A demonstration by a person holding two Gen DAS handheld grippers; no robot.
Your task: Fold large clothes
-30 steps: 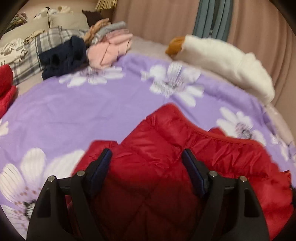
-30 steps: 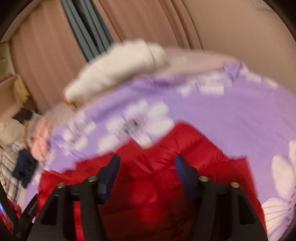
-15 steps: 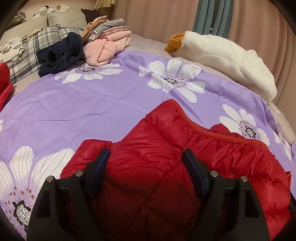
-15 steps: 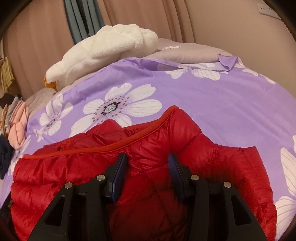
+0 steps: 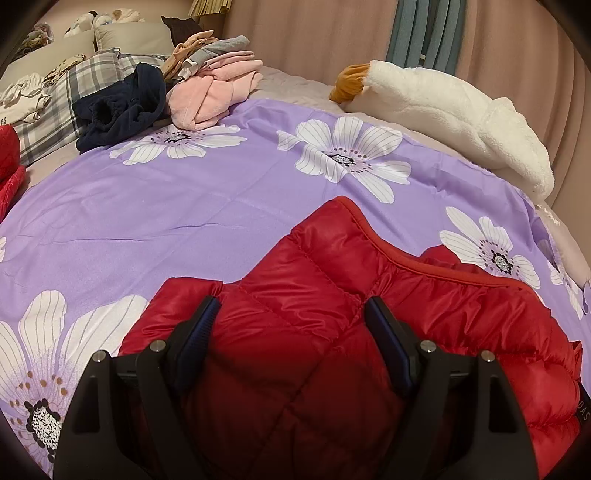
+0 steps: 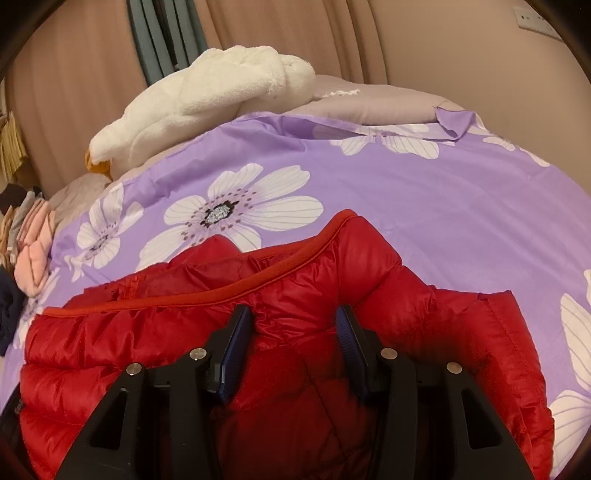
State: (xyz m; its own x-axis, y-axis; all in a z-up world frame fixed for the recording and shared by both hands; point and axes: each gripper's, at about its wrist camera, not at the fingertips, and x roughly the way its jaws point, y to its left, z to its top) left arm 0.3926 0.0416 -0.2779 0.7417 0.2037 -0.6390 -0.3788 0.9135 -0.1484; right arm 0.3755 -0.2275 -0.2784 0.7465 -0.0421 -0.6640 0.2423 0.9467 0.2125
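pink curtains (image 5: 303, 33) are seen behind a bed covered w/ a purple flowered sheet (image 5: 177, 206). a red puffy jacket (image 5: 303, 332) is laid on the near part of the sheet, its piped edge turned toward the far side. the left gripper (image 5: 290, 308) is held wide open over the jacket, fingers apart w/ quilted fabric between them (nothing clamped). the right gripper (image 6: 293, 317) is seen partly closed around a raised ridge of jacket (image 6: 369, 266) fabric; whether the pads actually pinch it can't be told. a white plush goose (image 5: 450, 114) is lying at the far edge, and a pile of clothes (image 5: 207, 88) is stacked at far left, by a plaid pillow (image 5: 59, 107).
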